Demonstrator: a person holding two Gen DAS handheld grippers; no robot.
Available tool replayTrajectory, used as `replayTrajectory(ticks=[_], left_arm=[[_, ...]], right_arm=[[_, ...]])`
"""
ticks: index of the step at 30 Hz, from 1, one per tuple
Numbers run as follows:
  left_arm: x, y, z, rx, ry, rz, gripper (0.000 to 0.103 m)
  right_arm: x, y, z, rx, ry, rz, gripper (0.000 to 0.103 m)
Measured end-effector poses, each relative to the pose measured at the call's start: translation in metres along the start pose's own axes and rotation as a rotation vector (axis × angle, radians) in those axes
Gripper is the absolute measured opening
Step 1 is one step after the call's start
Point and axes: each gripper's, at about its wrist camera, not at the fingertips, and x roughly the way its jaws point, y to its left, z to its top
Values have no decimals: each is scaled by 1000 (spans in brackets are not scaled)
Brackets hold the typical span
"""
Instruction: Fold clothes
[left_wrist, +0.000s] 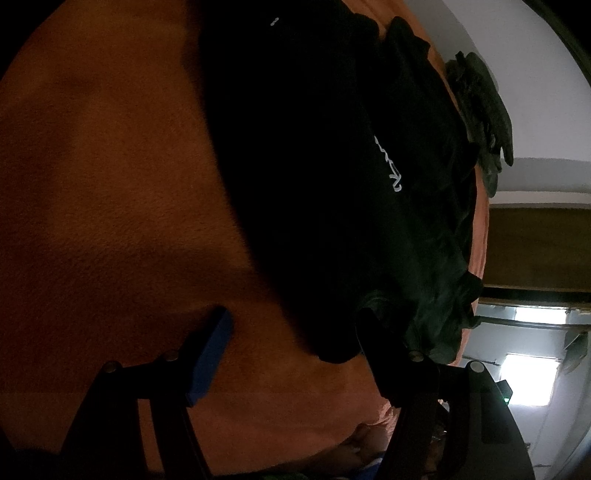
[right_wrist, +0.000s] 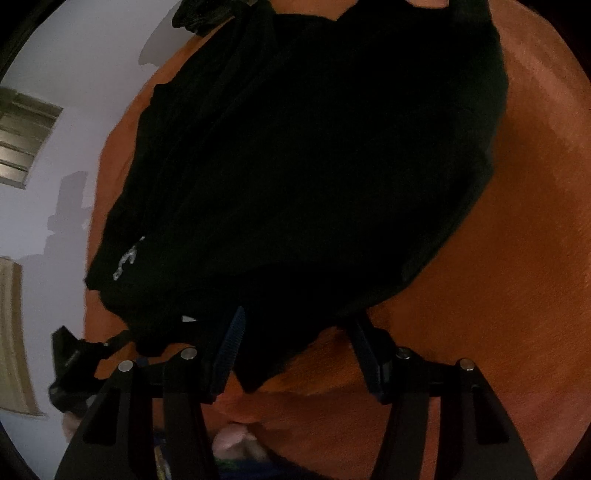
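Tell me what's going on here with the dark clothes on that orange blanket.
A person is folding clothes with a handheld claw in each hand. A black garment with small white lettering lies spread on the orange blanket. The left claw and right claw are both open at the garment's near edge, neither gripping it yet. A second dark garment sits bunched at the far edge.

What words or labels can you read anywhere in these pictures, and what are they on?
No text reads clearly.
White script on the black garment: sideways and too stylised to read; the same print in the right wrist view is blurred.
Small white mark near the garment's far edge: too small to read.
Small white tag by the left finger in the right wrist view: no letters legible.
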Motion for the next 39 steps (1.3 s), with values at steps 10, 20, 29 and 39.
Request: replayTrajectory(ticks=[10, 20, 29, 39], left_arm=[[-1, 0, 0, 3, -2, 5, 71], [-3, 0, 1, 23, -2, 16, 73], [2, -12, -5, 79, 31, -21, 73], [15, -21, -18, 93, 92, -103, 73]], right_arm=[[-2, 12, -2, -85, -38, -124, 58], [-7, 20, -4, -136, -85, -199, 58], [-8, 27, -1, -187, -150, -291, 58], [-11, 16, -2, -102, -93, -180, 41]])
